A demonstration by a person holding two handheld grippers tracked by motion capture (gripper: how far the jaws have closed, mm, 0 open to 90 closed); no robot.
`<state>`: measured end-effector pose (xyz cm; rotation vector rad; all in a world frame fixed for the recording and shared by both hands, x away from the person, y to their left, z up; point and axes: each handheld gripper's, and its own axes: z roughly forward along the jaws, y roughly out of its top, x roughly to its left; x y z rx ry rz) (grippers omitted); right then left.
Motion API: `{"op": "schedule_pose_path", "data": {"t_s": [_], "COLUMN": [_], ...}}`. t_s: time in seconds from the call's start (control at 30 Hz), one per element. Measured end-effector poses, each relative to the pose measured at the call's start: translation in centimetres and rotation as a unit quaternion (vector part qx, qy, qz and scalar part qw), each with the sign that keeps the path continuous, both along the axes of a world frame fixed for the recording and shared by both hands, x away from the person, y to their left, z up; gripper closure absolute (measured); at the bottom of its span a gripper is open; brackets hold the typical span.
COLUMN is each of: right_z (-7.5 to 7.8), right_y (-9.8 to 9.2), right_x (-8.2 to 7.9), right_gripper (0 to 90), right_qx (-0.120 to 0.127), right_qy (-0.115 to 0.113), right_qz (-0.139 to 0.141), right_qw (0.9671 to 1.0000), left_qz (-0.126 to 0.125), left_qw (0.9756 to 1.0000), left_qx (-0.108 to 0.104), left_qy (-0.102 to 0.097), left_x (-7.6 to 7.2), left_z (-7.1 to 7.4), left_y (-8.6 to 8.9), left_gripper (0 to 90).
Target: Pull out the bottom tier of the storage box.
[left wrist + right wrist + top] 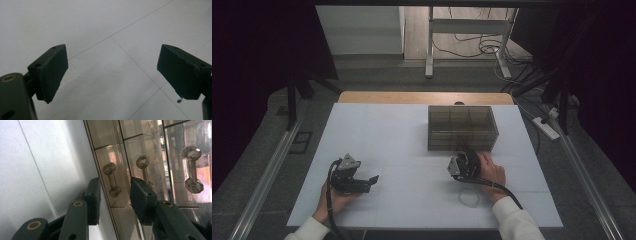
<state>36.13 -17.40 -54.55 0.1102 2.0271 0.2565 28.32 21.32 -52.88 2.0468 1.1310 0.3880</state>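
Observation:
A smoky clear drawer box (462,127) stands on the white table (402,135), right of centre. In the right gripper view its front (150,150) carries three small barbell-shaped handles. My right gripper (115,181) is held right at that front, with its jaws on either side of the leftmost handle (111,180) and a gap on each side. From above, the right gripper (468,152) sits at the box's near face. My left gripper (371,180) rests low at the front left, jaws pointing right. Its jaws (112,62) stand wide apart over bare table.
A faint clear ring (469,197) lies on the table near the right forearm. A wooden strip (422,97) edges the table's far side. Behind it are a metal frame (429,45), cables and a power strip (546,127). Rails run along both sides.

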Motion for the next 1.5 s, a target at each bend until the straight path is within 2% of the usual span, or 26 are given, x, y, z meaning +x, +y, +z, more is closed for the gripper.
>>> {"op": "schedule_pose_path", "data": {"t_s": [0.1,0.3,0.43,0.67,0.93,1.37,1.4,1.43,1.5], "right_z": [0.0,-0.4,-0.4,-0.7,-0.8,-1.1,-1.1,-1.1,-1.2], "right_y": [0.1,0.3,0.3,0.4,0.5,0.5,0.5,0.5,0.5], "right_x": [0.0,0.1,0.2,0.3,0.4,0.3,0.4,0.3,0.3], "right_gripper": [60.8,62.7,63.4,64.6,65.6,69.5,69.7,69.9,70.3], "right_qx": [-0.004,-0.012,-0.016,-0.024,-0.026,-0.031,-0.032,-0.033,-0.035], "right_qy": [0.003,-0.009,-0.004,-0.014,-0.012,-0.024,-0.018,-0.026,-0.026], "right_qz": [0.002,0.000,-0.001,-0.002,-0.001,-0.002,-0.002,-0.003,-0.003], "right_qw": [1.0000,0.9999,0.9999,0.9996,0.9996,0.9992,0.9993,0.9991,0.9991], "left_qz": [0.000,0.000,0.000,0.000,0.000,-0.001,0.000,-0.001,0.000], "left_qw": [1.0000,1.0000,1.0000,1.0000,1.0000,1.0000,1.0000,1.0000,1.0000], "left_qx": [-0.001,0.000,0.000,0.000,0.000,0.002,0.001,0.002,0.001], "left_qy": [0.000,0.000,0.000,0.000,0.000,0.000,0.000,0.000,0.000], "left_x": [0.0,0.0,0.0,0.0,0.0,0.0,0.0,0.0,0.0], "left_z": [0.0,0.0,0.0,0.0,0.0,0.0,0.0,0.0,0.0], "left_y": [0.0,0.0,0.0,0.0,0.0,0.0,0.0,0.0,0.0], "left_gripper": [10.9,10.9,10.9,10.9,10.9,10.9,10.9,10.9,10.9]}}
